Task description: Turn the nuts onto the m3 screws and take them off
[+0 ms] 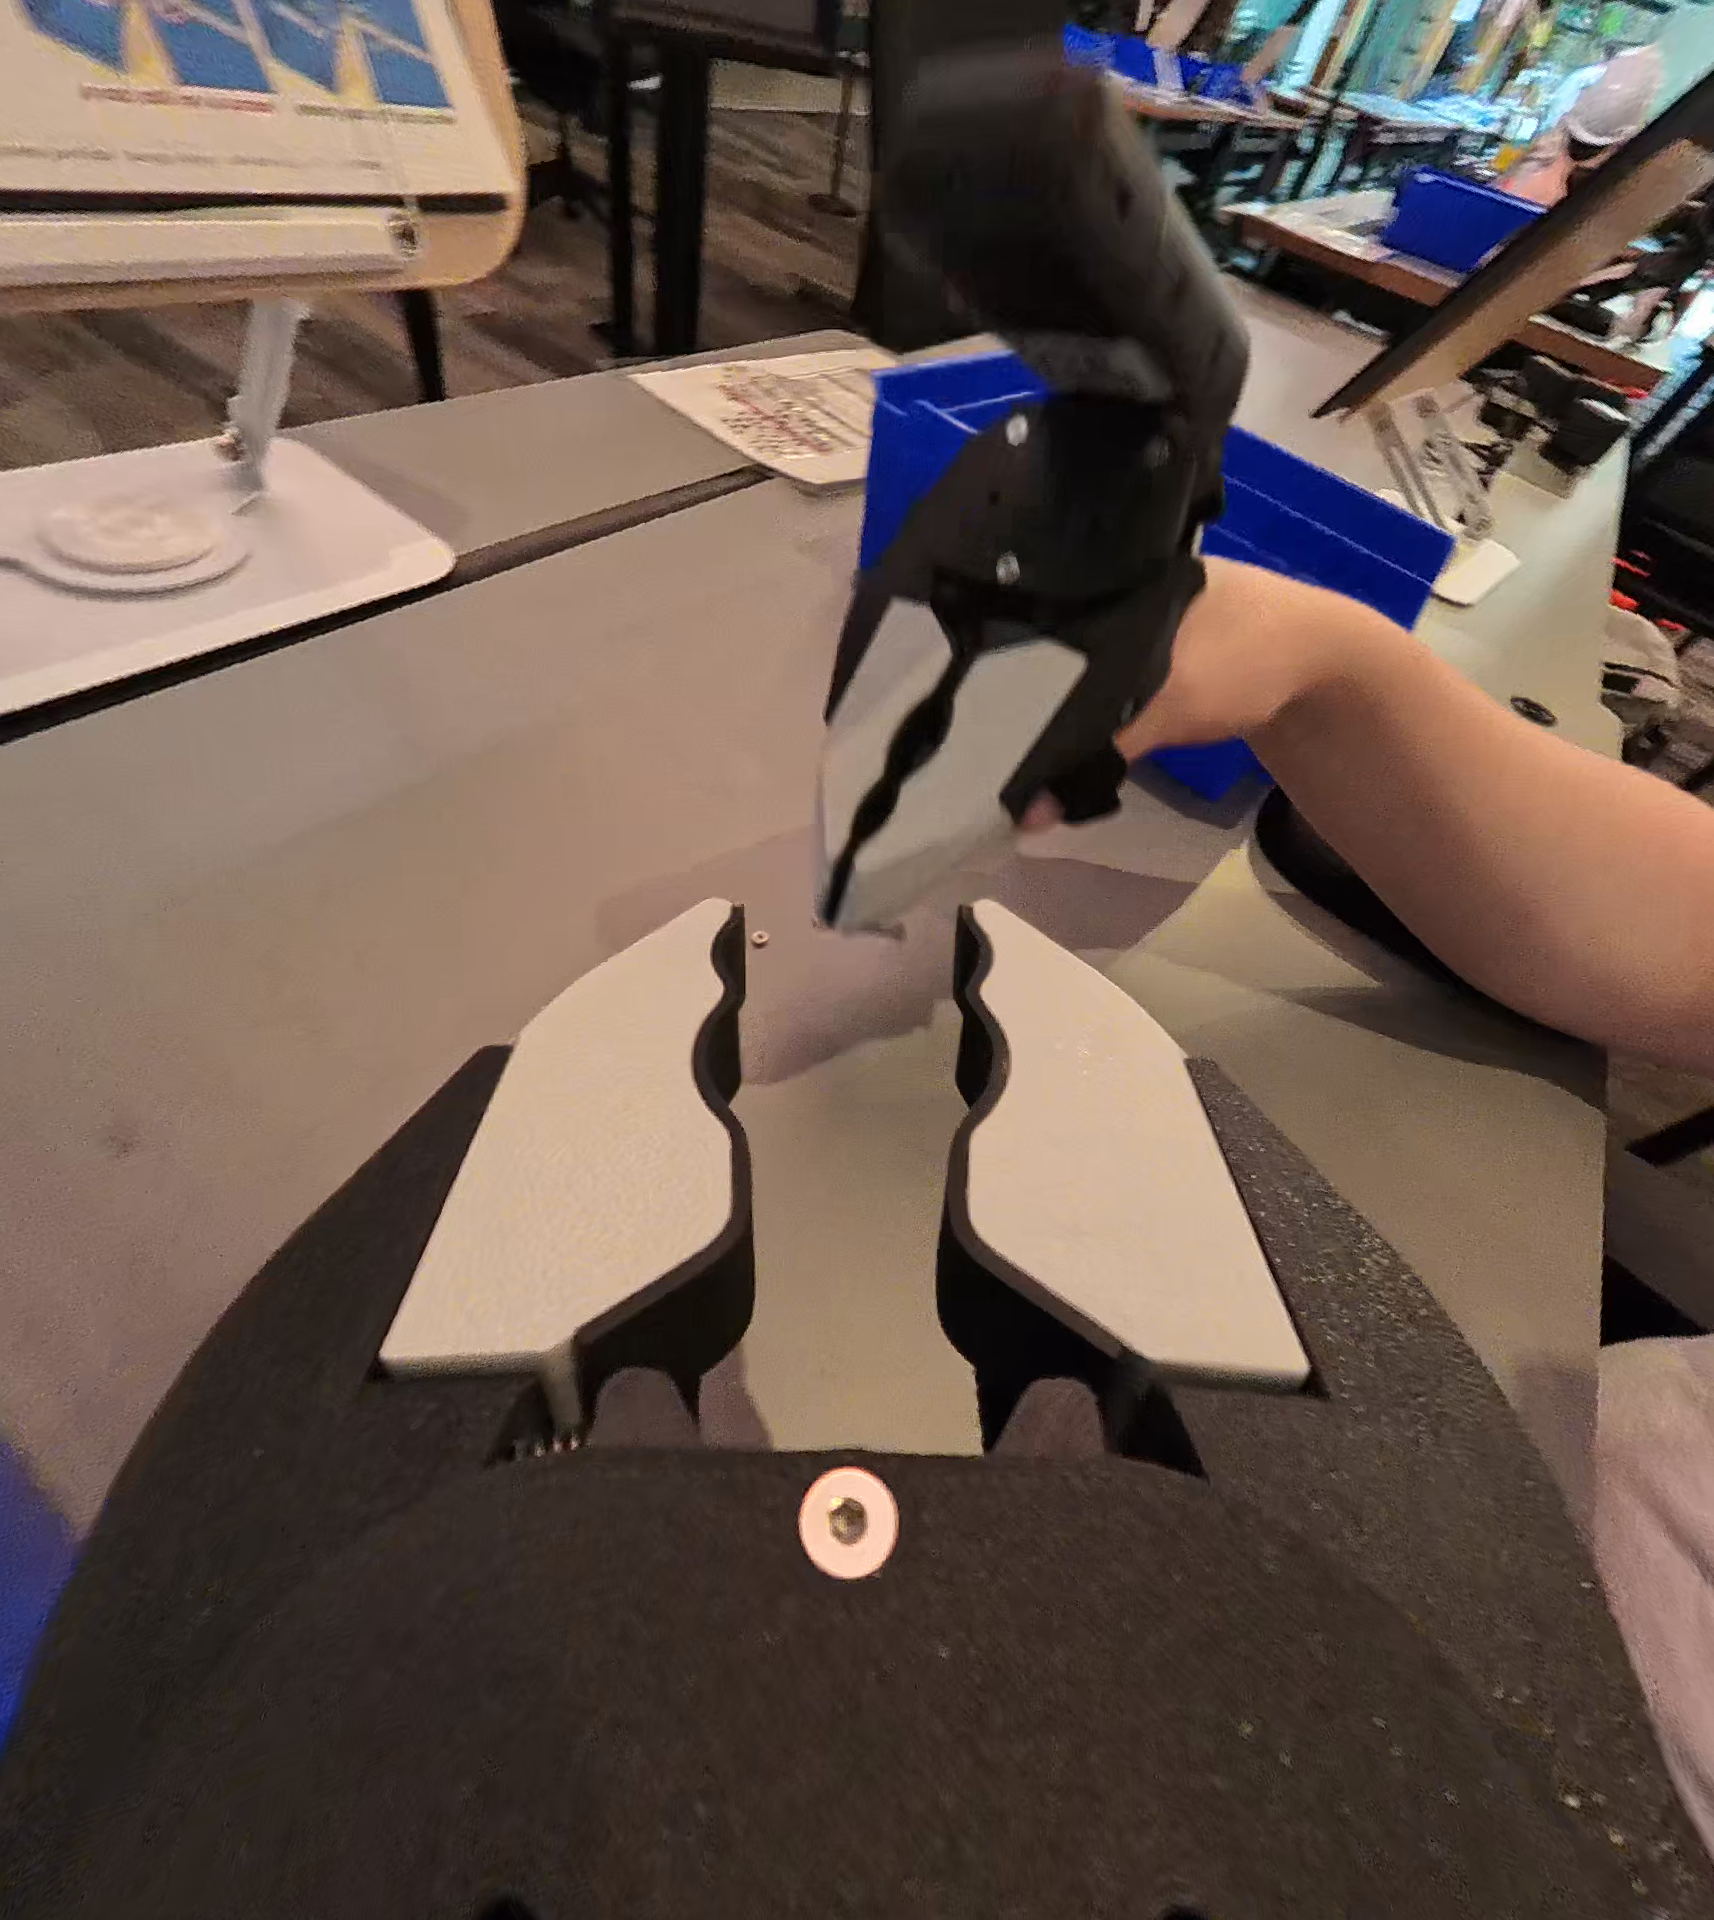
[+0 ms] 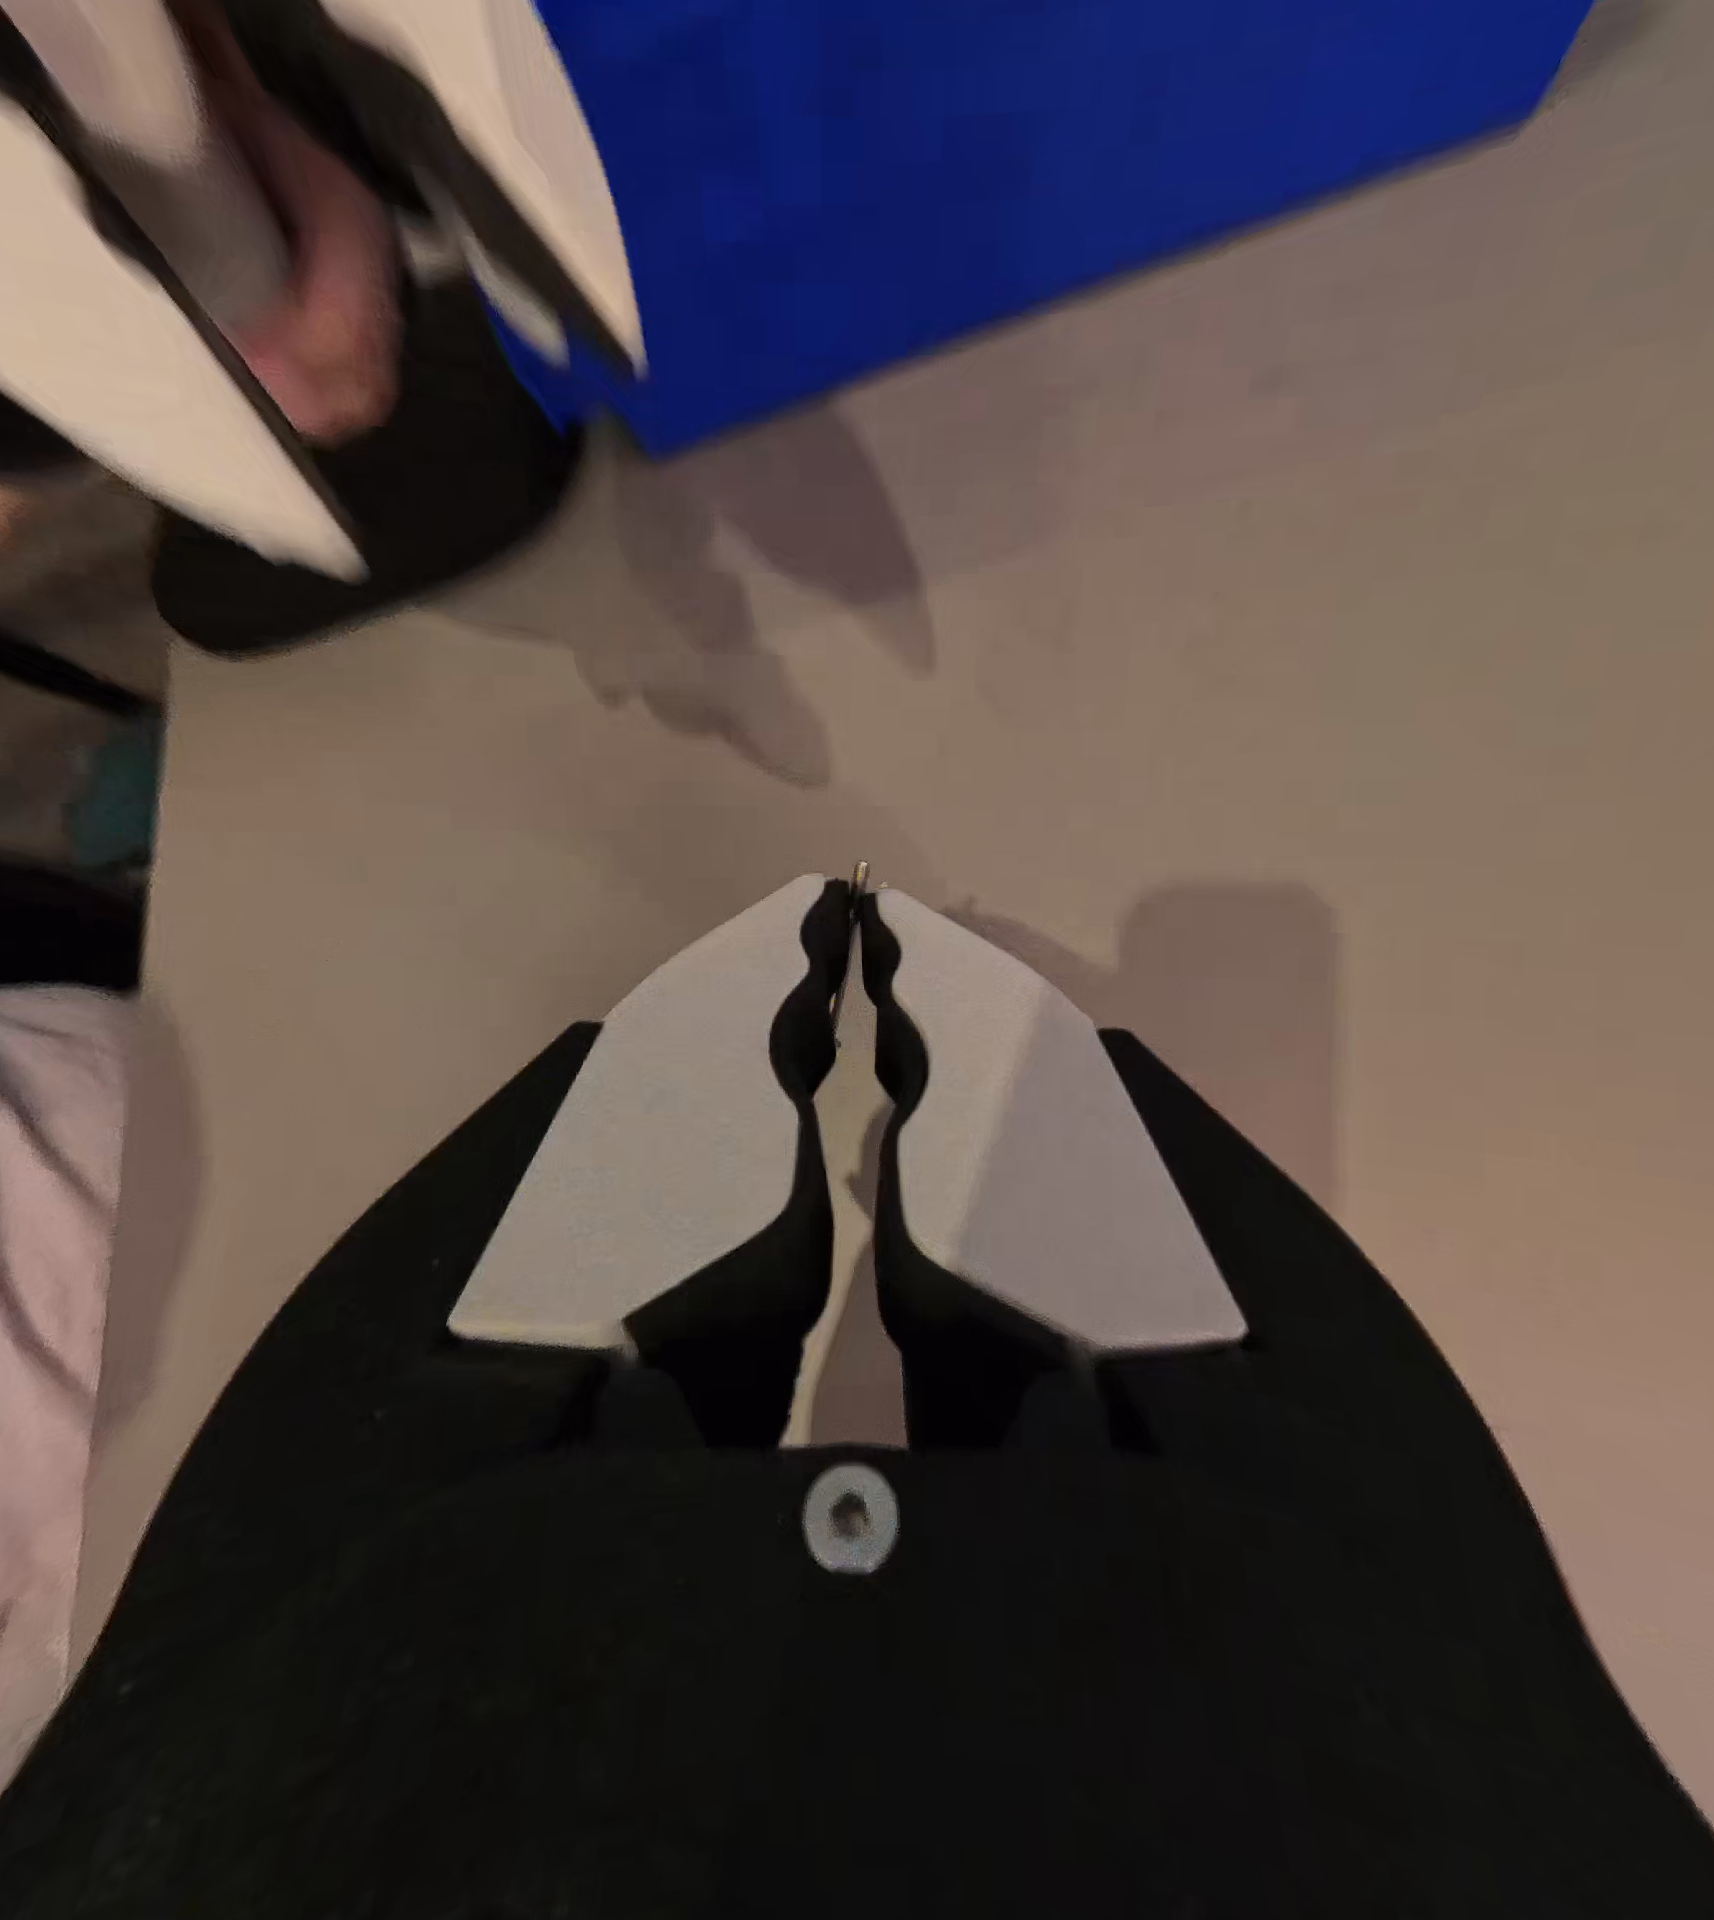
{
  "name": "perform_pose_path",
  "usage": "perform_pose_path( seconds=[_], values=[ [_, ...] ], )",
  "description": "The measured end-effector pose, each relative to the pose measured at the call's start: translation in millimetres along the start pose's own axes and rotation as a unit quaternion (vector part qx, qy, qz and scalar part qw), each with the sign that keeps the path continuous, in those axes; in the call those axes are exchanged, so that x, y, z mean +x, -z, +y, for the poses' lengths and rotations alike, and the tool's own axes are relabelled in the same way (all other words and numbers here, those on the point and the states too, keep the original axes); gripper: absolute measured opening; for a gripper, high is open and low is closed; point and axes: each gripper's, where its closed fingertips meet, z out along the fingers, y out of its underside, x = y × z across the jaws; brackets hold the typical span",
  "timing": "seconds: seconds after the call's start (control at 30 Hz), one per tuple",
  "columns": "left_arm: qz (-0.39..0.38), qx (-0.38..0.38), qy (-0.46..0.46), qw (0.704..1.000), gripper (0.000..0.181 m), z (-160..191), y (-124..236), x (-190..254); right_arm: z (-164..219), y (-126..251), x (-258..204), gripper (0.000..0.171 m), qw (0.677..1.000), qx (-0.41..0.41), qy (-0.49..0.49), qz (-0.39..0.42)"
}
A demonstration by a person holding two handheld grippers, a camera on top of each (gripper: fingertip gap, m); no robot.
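Right gripper (image 2: 855, 891) pinches what looks like an m3 screw (image 2: 861, 875) by its tips, left gripper (image 1: 845, 925) gapes empty near the nut (image 1: 758, 939) on the table (image 1: 313, 831); thin hold, so screw may pivot or drop during threading.

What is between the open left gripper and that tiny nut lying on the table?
Nothing visible. The nut lies on the bare grey table just past the tip of one finger of the left gripper. The right gripper, shut on a screw, hovers close beside it but not across the path.
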Motion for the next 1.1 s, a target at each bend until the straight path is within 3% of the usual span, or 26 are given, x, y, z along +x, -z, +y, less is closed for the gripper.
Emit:
perform_pose_path(
  seconds=[0.2, 0.37, 0.63, 0.77, 0.87, 1.1],
  values=[
    [0.126, 0.061, 0.008, 0.990, 0.049, -16, -29, 31, -65, 69, -25, 0.002, 0.969, 0.234, 0.059, -0.048],
    [0.202, 0.135, 0.005, 0.970, 0.040, -52, -34, 52, -87, 99, -53, 0.002, 0.934, 0.324, 0.139, -0.059],
    [0.179, 0.197, -0.071, 0.961, 0.012, -74, -29, 64, -95, 107, -73, 0.002, 0.912, 0.362, 0.179, -0.077],
    [0.202, 0.165, -0.015, 0.965, 0.016, -72, -34, 64, -95, 103, -70, 0.002, 0.919, 0.350, 0.168, -0.073],
    [0.236, 0.155, 0.031, 0.959, 0.004, -75, -33, 64, -95, 100, -65, 0.002, 0.925, 0.343, 0.146, -0.069],
    [0.268, 0.144, 0.108, 0.946, 0.003, -78, -35, 58, -99, 101, -58, 0.002, 0.926, 0.358, 0.089, -0.084]
  ],
)
